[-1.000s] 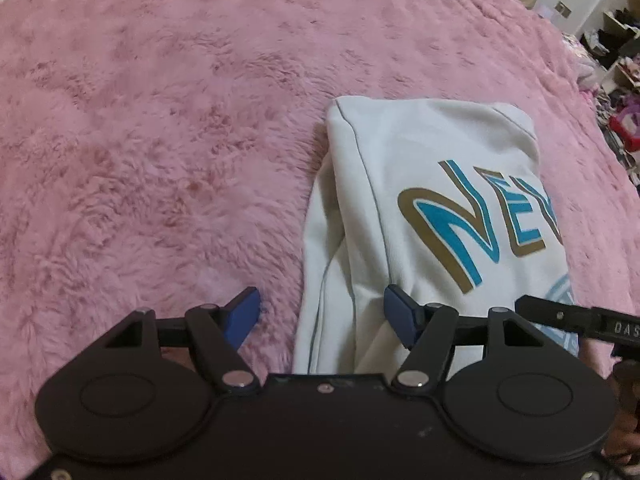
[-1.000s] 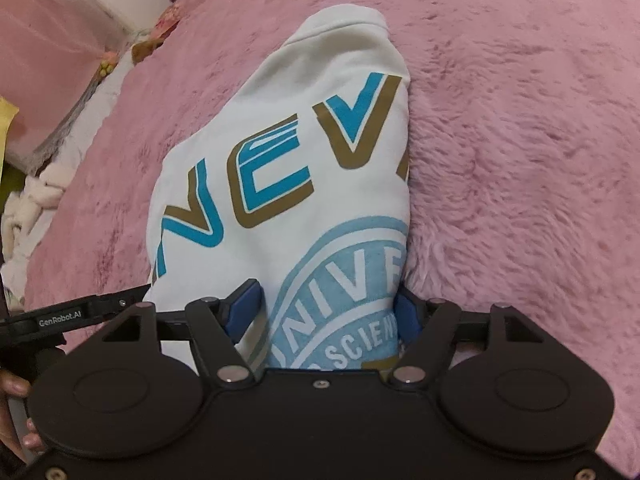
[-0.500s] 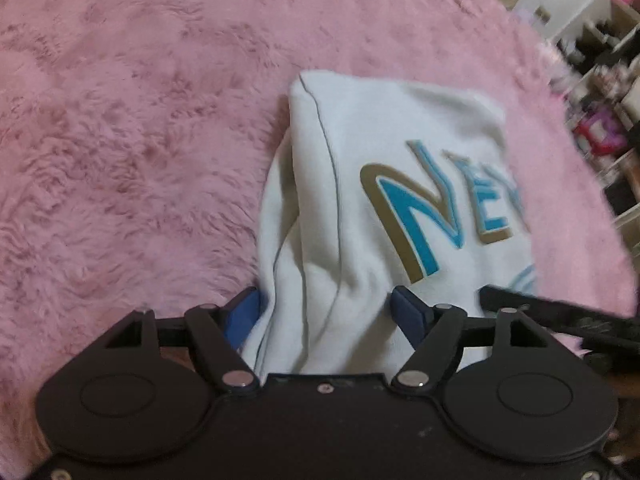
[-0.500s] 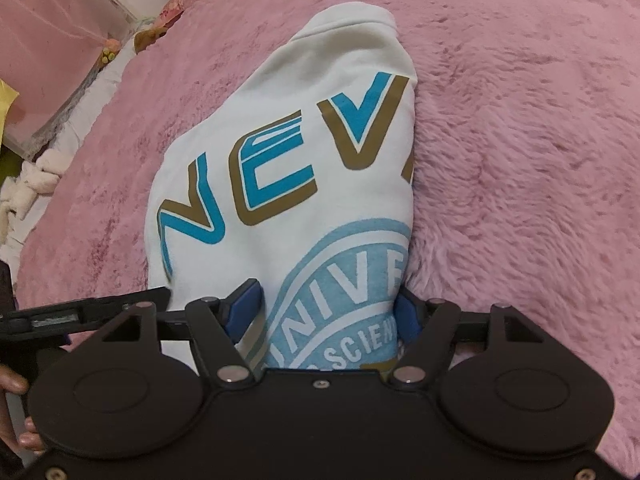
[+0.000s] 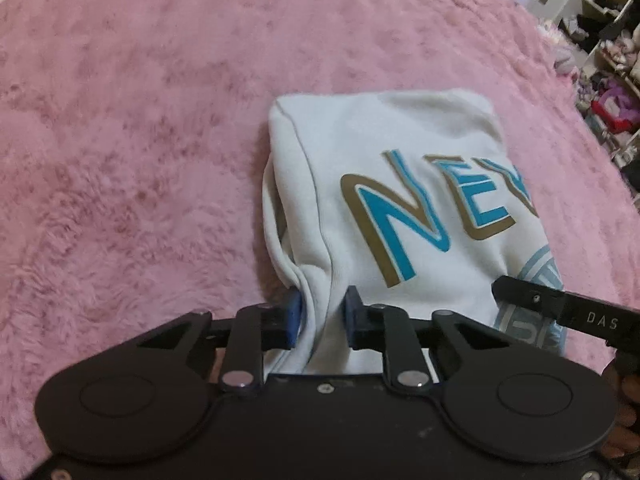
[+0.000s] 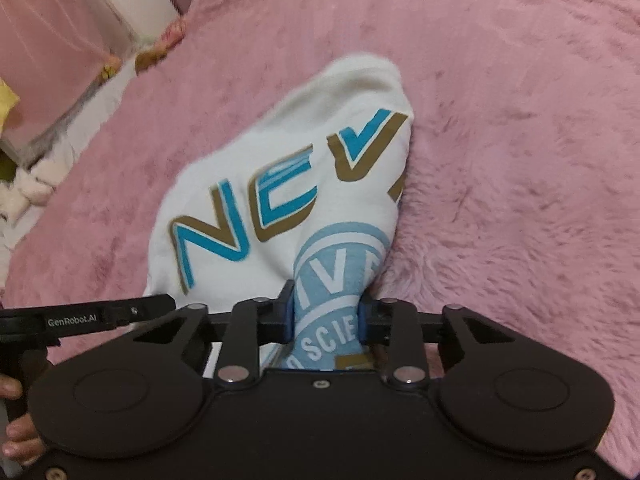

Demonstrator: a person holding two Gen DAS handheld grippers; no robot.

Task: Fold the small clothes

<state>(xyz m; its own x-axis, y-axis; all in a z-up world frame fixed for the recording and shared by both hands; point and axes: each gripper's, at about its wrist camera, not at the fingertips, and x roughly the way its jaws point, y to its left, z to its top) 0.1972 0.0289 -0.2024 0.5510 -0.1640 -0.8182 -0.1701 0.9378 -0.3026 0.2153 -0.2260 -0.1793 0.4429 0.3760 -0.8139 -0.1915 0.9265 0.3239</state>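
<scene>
Left wrist view: a white sweatshirt (image 5: 400,184), folded into a narrow block, lies on a fluffy pink blanket (image 5: 140,140) that covers nearly the whole surface. Large blue letters with gold outlines run across the cloth, and part of a pale blue round emblem shows at the near right edge. The left gripper (image 5: 322,316) is clamped on the near left corner of the sweatshirt, its two blue pads pressing a bunched fold of fabric between them. A black bar of the other tool, marked with white letters, crosses the lower right of this view, over the emblem. Shelves (image 5: 612,60) crowded with small objects stand in the far right corner. In the right wrist view, the same sweatshirt (image 6: 280,184) stretches away from the camera, its far end slightly blurred. The right gripper (image 6: 325,314) is closed on the near edge of the garment, pinching the pale blue emblem between its blue pads. At the lower left, a person's hand (image 6: 16,420) wraps around a black handle. A pink pillow (image 6: 52,48) sits in the far left corner, beyond the blanket's edge.
</scene>
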